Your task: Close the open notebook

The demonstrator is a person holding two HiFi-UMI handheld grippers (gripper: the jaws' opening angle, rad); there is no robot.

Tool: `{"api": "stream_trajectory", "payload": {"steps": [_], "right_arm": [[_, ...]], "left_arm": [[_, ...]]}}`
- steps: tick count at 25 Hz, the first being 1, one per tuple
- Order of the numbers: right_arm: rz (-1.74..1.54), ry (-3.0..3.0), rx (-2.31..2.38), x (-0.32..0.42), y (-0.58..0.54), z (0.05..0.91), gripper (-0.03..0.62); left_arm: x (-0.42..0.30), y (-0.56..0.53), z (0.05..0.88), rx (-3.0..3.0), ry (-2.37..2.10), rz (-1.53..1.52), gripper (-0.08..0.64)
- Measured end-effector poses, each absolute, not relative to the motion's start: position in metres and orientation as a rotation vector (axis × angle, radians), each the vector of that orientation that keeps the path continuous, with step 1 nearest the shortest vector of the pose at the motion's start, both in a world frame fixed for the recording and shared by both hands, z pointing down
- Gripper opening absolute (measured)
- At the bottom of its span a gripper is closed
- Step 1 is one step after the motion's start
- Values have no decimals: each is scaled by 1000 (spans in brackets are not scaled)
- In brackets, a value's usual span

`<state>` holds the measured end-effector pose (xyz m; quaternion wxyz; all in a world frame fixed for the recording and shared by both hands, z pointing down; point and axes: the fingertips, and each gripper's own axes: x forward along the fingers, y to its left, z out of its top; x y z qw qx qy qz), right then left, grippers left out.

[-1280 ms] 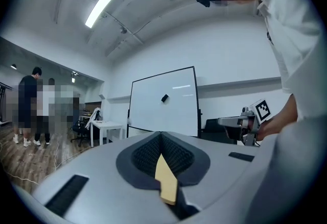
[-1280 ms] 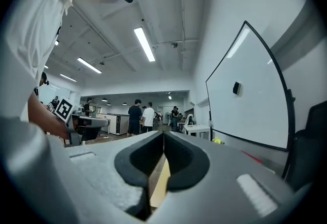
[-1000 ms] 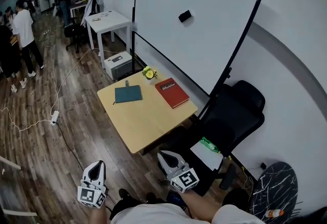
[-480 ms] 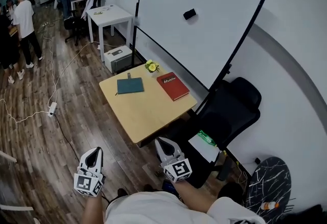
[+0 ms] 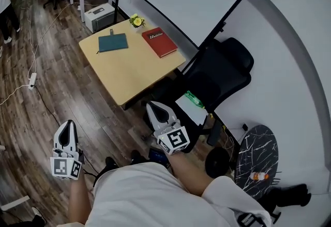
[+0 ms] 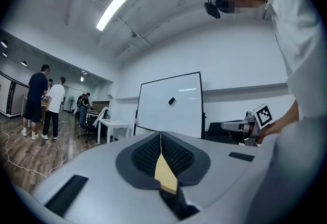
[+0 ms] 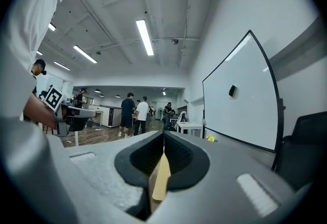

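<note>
Both grippers hang well short of the table (image 5: 129, 73), close to the person's body. The left gripper (image 5: 66, 126) and the right gripper (image 5: 154, 108) each have their jaws pressed together on nothing. At the table's far end a teal notebook (image 5: 113, 42) and a red notebook (image 5: 159, 42) lie side by side, with flowers (image 5: 136, 20) just beyond them at the far edge. From this far off both look flat and closed, though I cannot be sure. The main risk is working the wrong book, or prying open one that is already closed. Closed jaws nudging a cover could slide a book into the flowers or off the table. The chair (image 5: 220, 73) crowds the table's right side and may hamper the right gripper.
</note>
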<state>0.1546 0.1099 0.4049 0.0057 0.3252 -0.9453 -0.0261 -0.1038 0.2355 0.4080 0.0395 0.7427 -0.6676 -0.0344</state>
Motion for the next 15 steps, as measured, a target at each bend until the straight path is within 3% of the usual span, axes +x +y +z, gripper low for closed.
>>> {"api": "stream_trajectory", "payload": {"steps": [15], "right_arm": [[-35,-2955,1038,151,128,411,5]], "left_arm": [[-116,249,412,2263,-2048,-125,11]]}}
